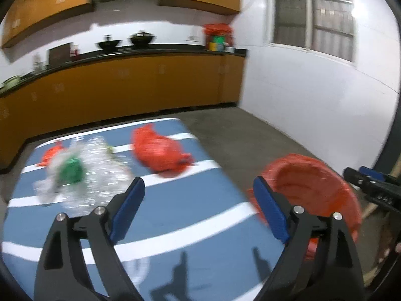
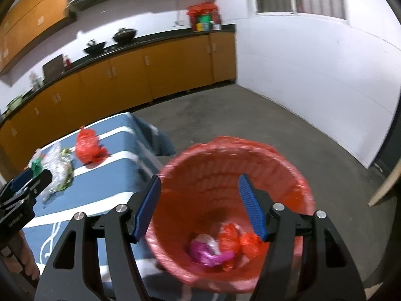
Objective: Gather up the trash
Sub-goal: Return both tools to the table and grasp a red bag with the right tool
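My grippers' fingers (image 2: 147, 208) carry ribbed blue pads on matt black plastic arms with shiny metal pins. The red basket (image 2: 295, 188) looks woven, lined with thin glossy plastic. On the cloth-covered table (image 1: 175, 215) lie crinkly clear wrappers (image 1: 100, 173) and a red plastic bag (image 1: 160, 153).

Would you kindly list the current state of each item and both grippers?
left gripper: jaws open, nothing between them
right gripper: jaws open, empty, above the bin
red bin: lined, holding pink and red scraps
red bag: crumpled on the table
clear plastic wrap: crumpled on the table
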Available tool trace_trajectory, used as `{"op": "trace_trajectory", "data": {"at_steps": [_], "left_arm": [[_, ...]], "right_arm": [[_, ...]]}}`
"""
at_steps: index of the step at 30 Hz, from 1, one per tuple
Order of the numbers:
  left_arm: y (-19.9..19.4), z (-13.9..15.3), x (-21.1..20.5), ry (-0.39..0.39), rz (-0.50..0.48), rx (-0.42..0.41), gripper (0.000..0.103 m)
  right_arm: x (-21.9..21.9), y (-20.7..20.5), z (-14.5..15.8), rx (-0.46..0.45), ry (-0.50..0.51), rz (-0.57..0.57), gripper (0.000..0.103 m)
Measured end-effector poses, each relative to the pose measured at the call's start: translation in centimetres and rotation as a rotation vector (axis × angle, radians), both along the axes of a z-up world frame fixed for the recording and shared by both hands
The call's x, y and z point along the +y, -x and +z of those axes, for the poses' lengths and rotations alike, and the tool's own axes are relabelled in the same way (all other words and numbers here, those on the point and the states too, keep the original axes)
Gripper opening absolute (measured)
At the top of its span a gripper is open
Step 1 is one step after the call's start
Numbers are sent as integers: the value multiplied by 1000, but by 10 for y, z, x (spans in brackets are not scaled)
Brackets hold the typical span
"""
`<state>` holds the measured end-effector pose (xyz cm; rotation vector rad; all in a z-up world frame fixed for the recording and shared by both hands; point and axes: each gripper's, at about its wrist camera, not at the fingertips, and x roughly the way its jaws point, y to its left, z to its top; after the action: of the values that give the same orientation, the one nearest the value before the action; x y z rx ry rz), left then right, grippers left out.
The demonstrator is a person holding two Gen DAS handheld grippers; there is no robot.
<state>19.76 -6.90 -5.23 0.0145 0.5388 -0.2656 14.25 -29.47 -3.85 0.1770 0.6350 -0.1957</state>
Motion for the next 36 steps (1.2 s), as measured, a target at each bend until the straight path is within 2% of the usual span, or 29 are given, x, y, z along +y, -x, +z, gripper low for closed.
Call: {"op": "trace_trajectory", "data": {"at_steps": [9, 15, 20, 23, 29, 36], "left_arm": [[-12, -14, 107, -23, 291, 11, 88], [-16, -14, 162, -16, 385, -15, 88], [-25, -15, 187, -23, 424, -34, 88], [-33, -19, 198, -21, 440, -40, 88], [-49, -29, 213, 2, 452, -11, 88], [-62, -38, 221, 22, 436, 6, 89]], "right_arm": [[74, -53, -4, 6, 4, 167, 64], [123, -102, -11, 12, 5, 268, 64], [160, -156, -21, 27, 5, 335, 65], [180, -187, -28, 38, 49, 352, 69], [200, -230, -47, 87, 113, 371, 69], [201, -246, -66, 166, 103, 395, 69]]}}
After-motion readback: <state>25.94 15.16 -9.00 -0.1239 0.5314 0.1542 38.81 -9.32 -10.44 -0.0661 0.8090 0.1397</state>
